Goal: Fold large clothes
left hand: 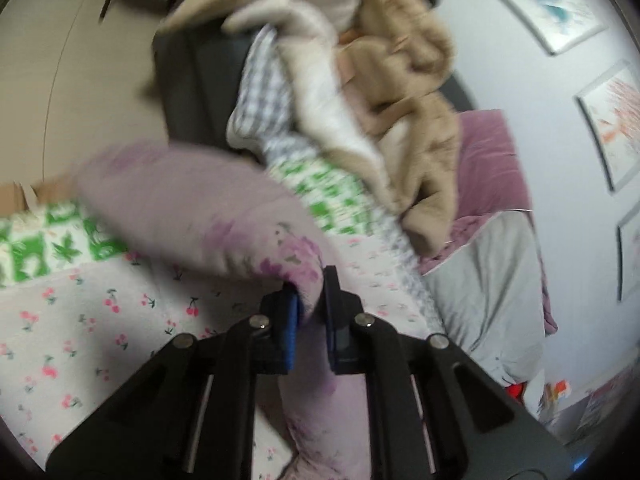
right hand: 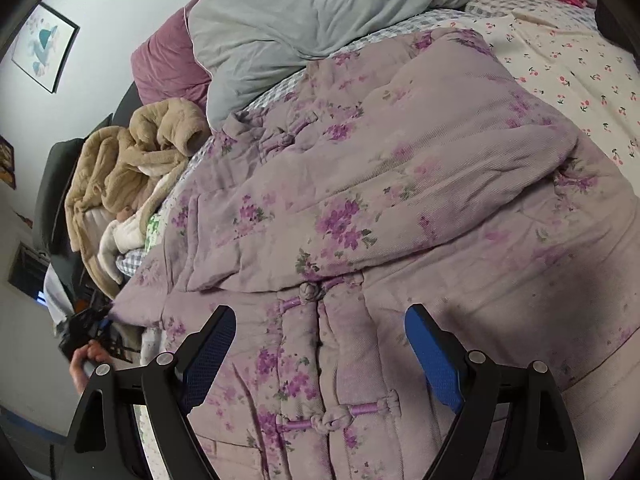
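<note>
The left gripper (left hand: pixel 310 300) pinched a fold of the lilac floral padded jacket (right hand: pixel 400 184); the right gripper (right hand: pixel 320 344) hovered spread above it. No writing was legible.

Readable text: none in either view.
Framed pictures (left hand: pixel 548 4) on the wall, at 1 to 3 o'clock in the left wrist view: painted shapes only, no lettering.
Framed picture (right hand: pixel 44 46) at 10 o'clock in the right wrist view: teal shapes, no words.
Padded jacket (right hand: pixel 380 208): flower print, no label showing.
Bedsheet (right hand: pixel 568 60): cherry print, no writing.
</note>
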Demonstrator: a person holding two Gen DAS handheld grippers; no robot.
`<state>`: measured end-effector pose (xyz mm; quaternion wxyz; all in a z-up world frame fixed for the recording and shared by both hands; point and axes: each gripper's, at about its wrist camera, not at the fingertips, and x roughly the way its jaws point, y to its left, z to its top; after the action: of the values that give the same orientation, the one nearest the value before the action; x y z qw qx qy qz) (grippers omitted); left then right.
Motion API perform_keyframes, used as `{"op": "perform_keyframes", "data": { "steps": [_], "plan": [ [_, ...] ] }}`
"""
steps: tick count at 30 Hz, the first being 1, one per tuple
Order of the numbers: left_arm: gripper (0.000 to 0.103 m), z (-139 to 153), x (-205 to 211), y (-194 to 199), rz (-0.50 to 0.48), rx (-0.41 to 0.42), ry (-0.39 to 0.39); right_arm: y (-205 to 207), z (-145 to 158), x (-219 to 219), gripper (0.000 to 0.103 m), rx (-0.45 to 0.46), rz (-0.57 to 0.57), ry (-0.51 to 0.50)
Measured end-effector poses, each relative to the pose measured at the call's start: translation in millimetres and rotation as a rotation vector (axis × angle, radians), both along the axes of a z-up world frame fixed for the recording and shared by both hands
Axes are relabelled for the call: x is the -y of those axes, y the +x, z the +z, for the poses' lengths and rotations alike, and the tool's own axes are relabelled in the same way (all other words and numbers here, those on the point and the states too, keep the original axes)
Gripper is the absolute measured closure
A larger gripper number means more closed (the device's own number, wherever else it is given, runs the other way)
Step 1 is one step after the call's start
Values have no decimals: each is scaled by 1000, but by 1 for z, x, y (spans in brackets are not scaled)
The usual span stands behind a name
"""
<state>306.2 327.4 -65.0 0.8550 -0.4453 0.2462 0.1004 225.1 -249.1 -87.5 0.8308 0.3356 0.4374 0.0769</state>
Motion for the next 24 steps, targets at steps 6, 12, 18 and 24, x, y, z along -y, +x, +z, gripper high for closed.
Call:
{"op": "perform_keyframes", "data": {
  "steps": [6, 12, 18, 24],
  "plan": [
    [86, -16, 19, -40, -23, 34, -82, -1, 1, 3, 15, 10, 1, 45],
    [45, -96, -11, -65, -18, -62, -370, -4, 1, 15, 15, 13, -17, 75],
    [36, -141, -39, -91, 136, -48, -552, -3, 4, 15, 15, 27, -5, 95],
    [39, -146, -37, -79, 189, -74, -564, -3, 3, 11, 15, 28, 4, 103]
  ]
}}
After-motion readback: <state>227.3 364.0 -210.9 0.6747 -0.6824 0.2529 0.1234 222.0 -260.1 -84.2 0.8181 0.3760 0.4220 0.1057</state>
